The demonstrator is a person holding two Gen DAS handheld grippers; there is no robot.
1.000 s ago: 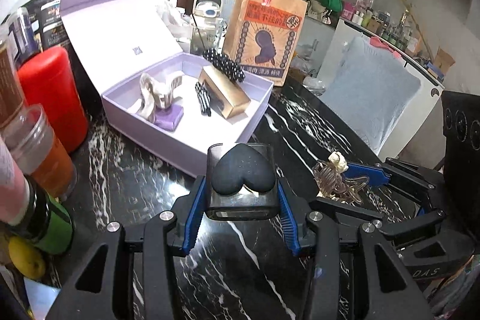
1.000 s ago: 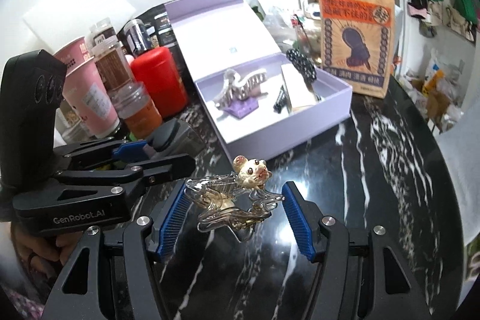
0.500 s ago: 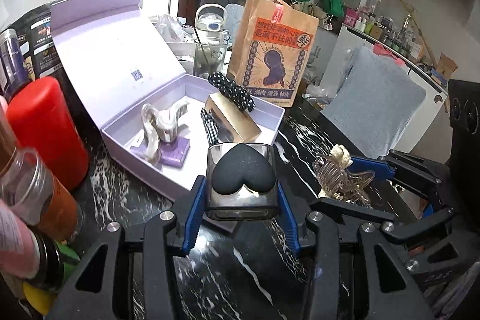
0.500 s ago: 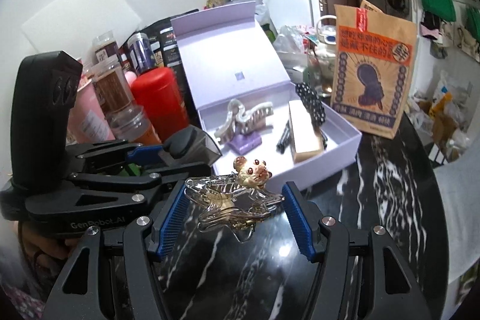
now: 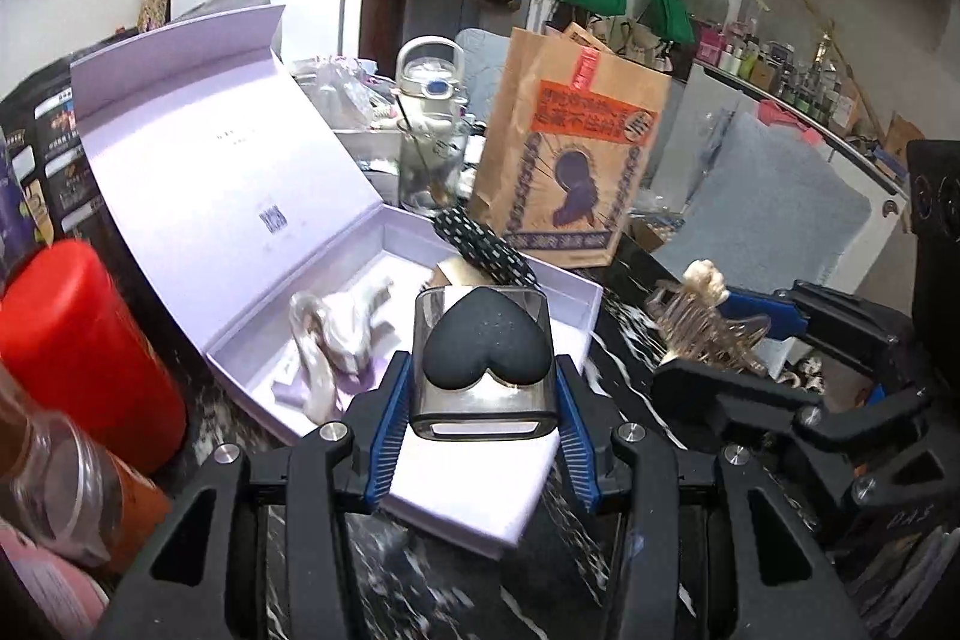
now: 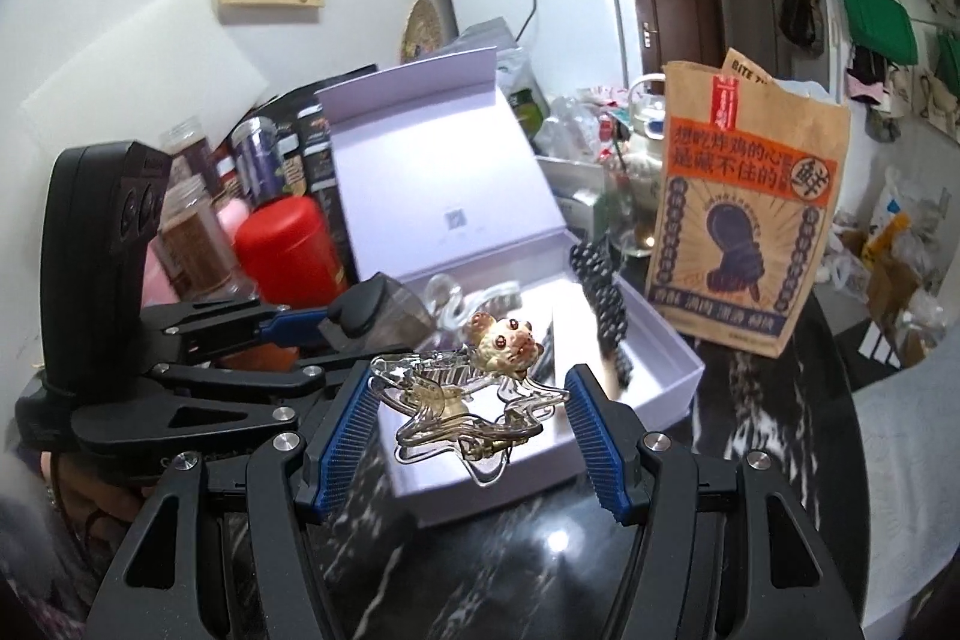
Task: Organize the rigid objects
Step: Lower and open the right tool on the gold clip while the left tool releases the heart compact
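My left gripper [image 5: 483, 415] is shut on a clear case holding a black heart-shaped sponge [image 5: 485, 347], held over the near edge of the open lilac box [image 5: 462, 496]. My right gripper [image 6: 471, 427] is shut on a clear hair claw with a small bear head [image 6: 465, 391], also at the box's [image 6: 660, 382] near wall. Inside the box lie a pearly hair claw [image 5: 336, 328] on a purple card and a black dotted clip [image 5: 486, 247]. In the left wrist view the right gripper [image 5: 708, 334] shows at the right with its claw.
A red canister [image 5: 78, 346] and jars [image 5: 78, 496] stand left of the box. A brown paper bag [image 6: 744, 220] and a glass kettle [image 5: 432, 142] stand behind it. The black marble table [image 6: 768, 460] runs right; a grey cushion [image 5: 762, 214] lies beyond.
Both grippers rose and moved forward toward the lilac box, each still carrying its object; they now hang at the box's near edge instead of over bare marble.
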